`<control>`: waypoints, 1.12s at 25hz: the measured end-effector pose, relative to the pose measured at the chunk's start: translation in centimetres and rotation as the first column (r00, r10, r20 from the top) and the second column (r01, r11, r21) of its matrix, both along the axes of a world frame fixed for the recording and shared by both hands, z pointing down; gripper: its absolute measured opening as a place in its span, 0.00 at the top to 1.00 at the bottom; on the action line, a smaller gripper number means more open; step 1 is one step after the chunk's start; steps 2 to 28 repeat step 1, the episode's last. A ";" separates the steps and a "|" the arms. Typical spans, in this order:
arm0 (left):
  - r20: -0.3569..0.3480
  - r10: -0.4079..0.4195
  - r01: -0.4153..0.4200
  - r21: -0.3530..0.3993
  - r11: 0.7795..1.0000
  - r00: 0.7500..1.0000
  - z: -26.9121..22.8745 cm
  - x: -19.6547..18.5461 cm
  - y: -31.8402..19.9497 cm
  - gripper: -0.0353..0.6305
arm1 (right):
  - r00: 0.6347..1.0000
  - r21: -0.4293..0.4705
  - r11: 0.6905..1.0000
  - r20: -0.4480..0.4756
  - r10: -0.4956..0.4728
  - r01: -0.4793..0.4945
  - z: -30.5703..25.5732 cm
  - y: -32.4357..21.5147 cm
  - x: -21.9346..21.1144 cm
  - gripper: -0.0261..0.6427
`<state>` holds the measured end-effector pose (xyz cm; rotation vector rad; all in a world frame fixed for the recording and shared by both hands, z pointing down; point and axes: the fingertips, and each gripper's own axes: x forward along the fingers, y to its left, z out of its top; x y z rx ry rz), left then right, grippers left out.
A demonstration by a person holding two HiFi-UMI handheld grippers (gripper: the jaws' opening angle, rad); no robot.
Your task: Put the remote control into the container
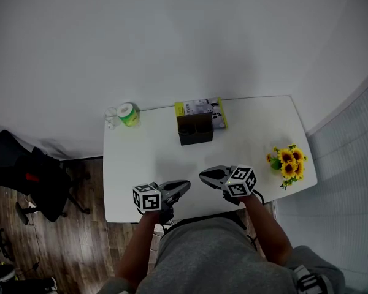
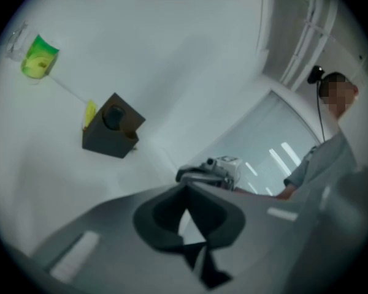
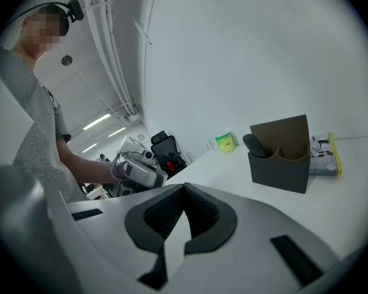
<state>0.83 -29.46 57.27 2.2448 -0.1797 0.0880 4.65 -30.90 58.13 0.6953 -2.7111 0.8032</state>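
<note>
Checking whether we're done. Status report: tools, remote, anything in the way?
Left tool shut, empty. Right tool shut, empty. Remote control already in the container, top poking out. Nothing between tools and container.

Remote control (image 3: 253, 144): only its dark rounded top shows above the container (image 3: 281, 167) rim; the rest is hidden inside. In the head view the compartments are too dark to read. Box (image 1: 202, 109) behind is partly covered (print illegible). Clear item (image 1: 111, 117) beside green cup (image 1: 129, 114): too small to identify.
</note>
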 end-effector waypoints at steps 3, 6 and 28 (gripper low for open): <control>0.003 0.001 -0.001 0.000 1.000 1.000 0.1 0.0 0.1 0.95 | 1.000 0.001 1.000 -0.005 -0.002 0.002 0.1 0.1 -0.1 0.94; 0.003 0.001 -0.001 0.000 1.000 1.000 0.1 0.0 0.1 0.95 | 1.000 0.001 1.000 -0.005 -0.002 0.002 0.1 0.1 -0.1 0.94; 0.003 0.001 -0.001 0.000 1.000 1.000 0.1 0.0 0.1 0.95 | 1.000 0.001 1.000 -0.005 -0.002 0.002 0.1 0.1 -0.1 0.94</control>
